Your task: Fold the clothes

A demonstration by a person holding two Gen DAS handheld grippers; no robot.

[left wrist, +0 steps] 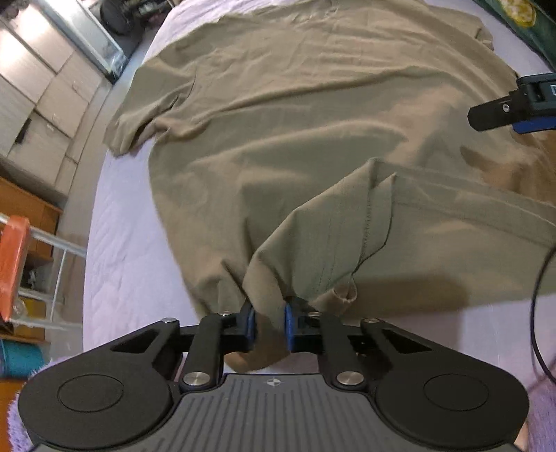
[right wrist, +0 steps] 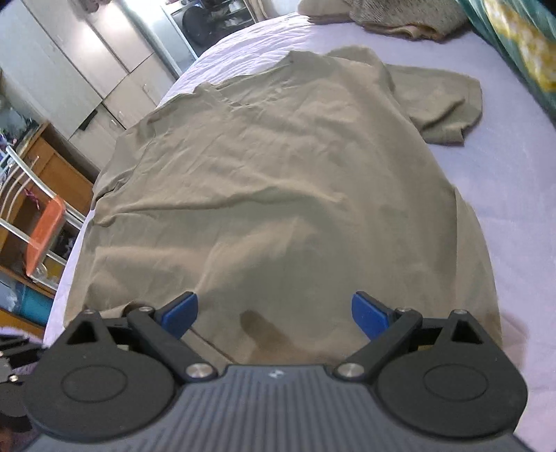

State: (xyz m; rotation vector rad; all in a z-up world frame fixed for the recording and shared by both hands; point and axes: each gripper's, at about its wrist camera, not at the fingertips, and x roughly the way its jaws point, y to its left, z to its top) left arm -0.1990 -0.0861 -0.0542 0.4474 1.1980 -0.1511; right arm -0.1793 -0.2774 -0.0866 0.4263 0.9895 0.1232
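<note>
The left gripper (left wrist: 270, 325) has its two blue pads nearly together, pinching a bunched corner of the olive T-shirt (left wrist: 312, 121) at the hem nearest the camera; the cloth rises in a small peak out of the closed pads, with a stitched seam running up it. The right gripper (right wrist: 274, 314) stands wide open with nothing between its blue pads, poised low over the shirt's near hem on the other side, the fabric lying flat beneath it and not yet touched as far as can be seen. The shirt is spread across a bed with a pale lilac quilted sheet (right wrist: 514, 194), body towards the camera, its short sleeves spread out to the sides at the far end. At the head of the bed lies a beige knitted garment (right wrist: 399, 17), and a green patterned cloth (right wrist: 514, 45) runs along the far right edge. Off the bed to the left stand pale cupboards (right wrist: 69, 69) and a metal rack with an orange part (right wrist: 45, 229). The step in hand appears to be taking both hem corners. To do it well, the right gripper should close on the hem's edge, catching both layers, level with the left one, so the fold lifts evenly and keeps the cloth taut without dragging the shirt.
</note>
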